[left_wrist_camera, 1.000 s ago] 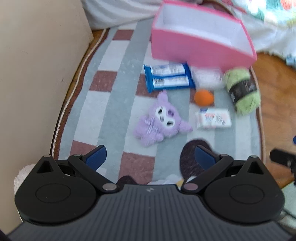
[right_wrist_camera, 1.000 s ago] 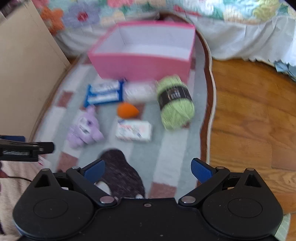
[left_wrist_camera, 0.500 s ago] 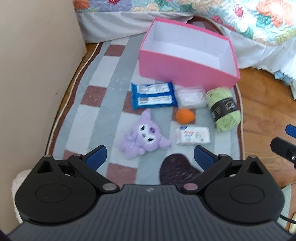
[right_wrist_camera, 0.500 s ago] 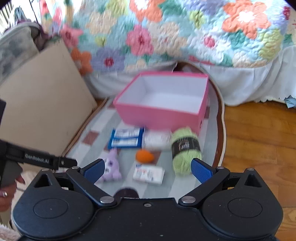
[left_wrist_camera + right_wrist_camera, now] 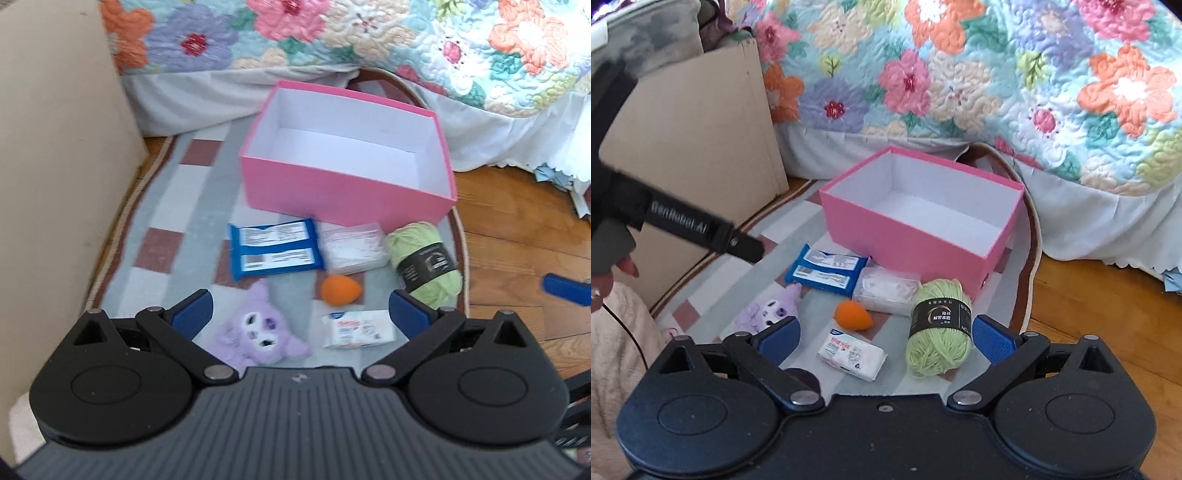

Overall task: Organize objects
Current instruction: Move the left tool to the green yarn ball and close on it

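Left gripper (image 5: 299, 312) and right gripper (image 5: 886, 338) both spread apart, holding nothing. Purple plush toy (image 5: 258, 338), orange egg-shaped sponge (image 5: 340, 290) and green yarn ball (image 5: 938, 338) lie mid-frame on the checked rug (image 5: 166, 258). Open pink cardboard box (image 5: 343, 192) sits above them.

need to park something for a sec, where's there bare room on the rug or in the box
The pink box is empty inside. The rug lies bare left of the blue packets, toward the cardboard panel. It is crowded in front of the box: packets, clear pouch, green yarn, orange sponge, tissue pack, purple plush.
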Demonstrator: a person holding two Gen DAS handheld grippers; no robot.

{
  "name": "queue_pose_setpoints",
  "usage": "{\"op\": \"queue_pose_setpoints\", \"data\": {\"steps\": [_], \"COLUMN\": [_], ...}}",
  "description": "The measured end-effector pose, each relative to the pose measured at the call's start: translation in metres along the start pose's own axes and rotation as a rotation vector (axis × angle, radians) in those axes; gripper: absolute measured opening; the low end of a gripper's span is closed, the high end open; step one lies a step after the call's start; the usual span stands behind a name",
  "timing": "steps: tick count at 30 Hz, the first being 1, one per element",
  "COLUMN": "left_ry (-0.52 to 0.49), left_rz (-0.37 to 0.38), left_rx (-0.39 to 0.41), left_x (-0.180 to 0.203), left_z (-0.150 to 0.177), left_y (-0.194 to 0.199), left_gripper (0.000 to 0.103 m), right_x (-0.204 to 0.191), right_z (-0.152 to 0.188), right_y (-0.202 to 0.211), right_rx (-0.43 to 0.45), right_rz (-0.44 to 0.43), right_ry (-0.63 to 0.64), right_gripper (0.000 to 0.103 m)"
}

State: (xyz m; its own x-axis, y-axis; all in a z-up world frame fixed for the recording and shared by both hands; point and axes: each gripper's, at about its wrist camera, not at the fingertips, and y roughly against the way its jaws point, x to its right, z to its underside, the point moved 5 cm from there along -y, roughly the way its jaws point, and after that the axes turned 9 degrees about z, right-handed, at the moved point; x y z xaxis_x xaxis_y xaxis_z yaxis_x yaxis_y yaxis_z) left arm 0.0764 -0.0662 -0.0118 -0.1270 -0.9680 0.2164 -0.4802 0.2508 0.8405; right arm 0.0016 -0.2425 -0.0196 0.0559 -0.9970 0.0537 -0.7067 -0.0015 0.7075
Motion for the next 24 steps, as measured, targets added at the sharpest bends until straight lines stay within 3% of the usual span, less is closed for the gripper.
{"op": "queue_pose_setpoints", "data": {"steps": [5,9,12,18,24], "left_ry": [0.004,0.001,0.012,-0.007,0.038], "left_rz": [0.077,0.189,0.261,0.304,0.376], "left_rx": [-0.028,-0.066,-0.083,-0.095,-0.122], "left_x": [0.017,0.036,0.047,0.063,0.068], "left_z": [-0.007,-0.008,-0.009,-0.013,-0.015], "left_y": [-0.038,-0.07,-0.09,-0.127,-0.156], "left_gripper": [0.103,0.103,0.101,0.098,0.095], "right_x": [0.007,0.015,0.018,0.032,0.04], "right_z": [0.001,0.008,0.013,0.02,0.023], "right_y": [-0.034,-0.058,-0.073,-0.096,-0.117], "right_rx": [-0.021,-0.067,-0.061,-0.055,-0.051], "right_rz": [0.004,-0.047,-0.029,-0.056,-0.103], "right_ry": [0.032,0.027,0.063,0.021,-0.009], "right_gripper": [0.101,0.101,0.1,0.098,0.097]}}
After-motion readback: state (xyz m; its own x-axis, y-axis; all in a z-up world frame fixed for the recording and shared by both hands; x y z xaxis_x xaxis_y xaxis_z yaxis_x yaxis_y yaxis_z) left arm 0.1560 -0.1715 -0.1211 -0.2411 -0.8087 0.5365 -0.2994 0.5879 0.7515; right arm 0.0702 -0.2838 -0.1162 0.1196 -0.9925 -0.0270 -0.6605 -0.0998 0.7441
